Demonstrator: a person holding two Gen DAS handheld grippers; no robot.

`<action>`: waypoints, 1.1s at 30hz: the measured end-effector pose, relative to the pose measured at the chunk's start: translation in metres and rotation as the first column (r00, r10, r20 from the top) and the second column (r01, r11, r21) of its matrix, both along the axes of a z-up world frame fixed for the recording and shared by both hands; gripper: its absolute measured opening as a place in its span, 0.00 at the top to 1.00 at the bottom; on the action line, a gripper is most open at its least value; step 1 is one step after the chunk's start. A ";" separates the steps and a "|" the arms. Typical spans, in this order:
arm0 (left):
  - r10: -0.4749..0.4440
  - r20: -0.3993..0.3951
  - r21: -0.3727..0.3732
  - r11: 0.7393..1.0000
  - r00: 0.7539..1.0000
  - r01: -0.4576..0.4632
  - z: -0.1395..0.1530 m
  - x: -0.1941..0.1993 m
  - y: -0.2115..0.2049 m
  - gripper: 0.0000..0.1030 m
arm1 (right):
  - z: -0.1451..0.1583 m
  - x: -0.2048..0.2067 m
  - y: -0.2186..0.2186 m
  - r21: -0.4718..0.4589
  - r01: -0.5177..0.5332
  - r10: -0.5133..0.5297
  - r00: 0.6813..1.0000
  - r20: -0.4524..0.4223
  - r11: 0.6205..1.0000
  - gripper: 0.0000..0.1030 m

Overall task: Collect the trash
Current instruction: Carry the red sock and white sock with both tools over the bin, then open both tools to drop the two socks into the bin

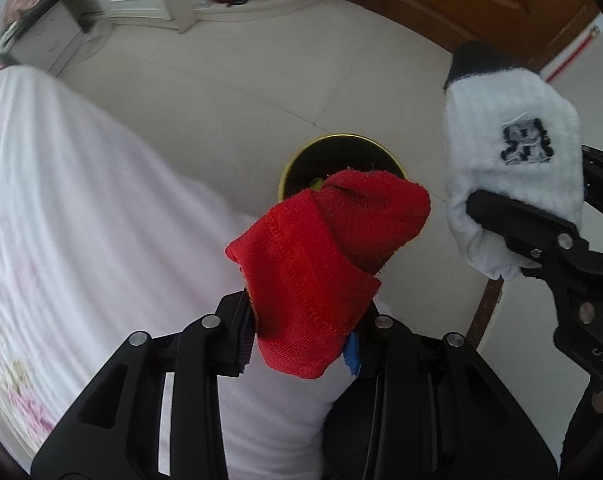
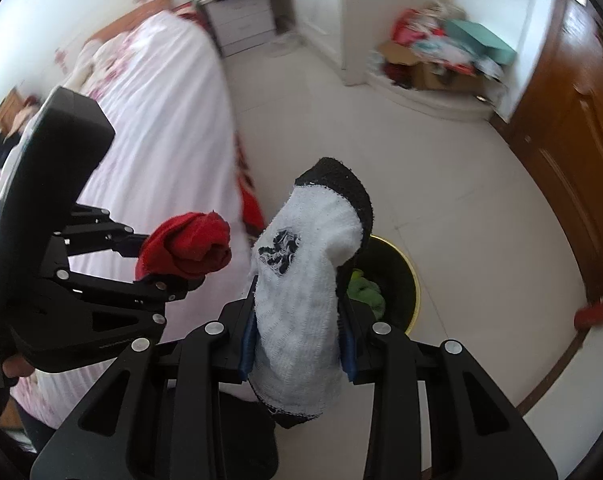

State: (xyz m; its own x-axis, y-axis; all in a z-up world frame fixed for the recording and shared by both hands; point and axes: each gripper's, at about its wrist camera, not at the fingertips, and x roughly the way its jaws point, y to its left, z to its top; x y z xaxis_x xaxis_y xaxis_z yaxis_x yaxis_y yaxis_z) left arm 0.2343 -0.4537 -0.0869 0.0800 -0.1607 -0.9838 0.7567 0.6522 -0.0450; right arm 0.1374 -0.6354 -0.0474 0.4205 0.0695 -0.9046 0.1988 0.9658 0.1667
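Each gripper is clamped on a sock: left gripper (image 1: pixel 301 344) on the red sock (image 1: pixel 321 264), right gripper (image 2: pixel 297 344) on the white sock (image 2: pixel 301 304). Centre both over the bin (image 1: pixel 343 139) at twelve o'clock, then release.

Red sock (image 1: pixel 321 268), white sock (image 2: pixel 301 312), both clamped aloft.

I stand in a home bedroom: a bed (image 2: pixel 161 120) under pink floral sheets, a grey drawer chest (image 2: pixel 243 24), a wooden door (image 2: pixel 573 160), boxes of clutter (image 2: pixel 433 68) on pale floor tiles (image 2: pixel 441 160).
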 end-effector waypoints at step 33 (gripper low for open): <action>-0.057 0.049 0.074 0.996 0.997 0.053 -0.034 0.003 -0.033 0.12 | -0.055 0.029 -0.043 -0.035 0.060 -0.064 0.992 -0.110 0.998 0.32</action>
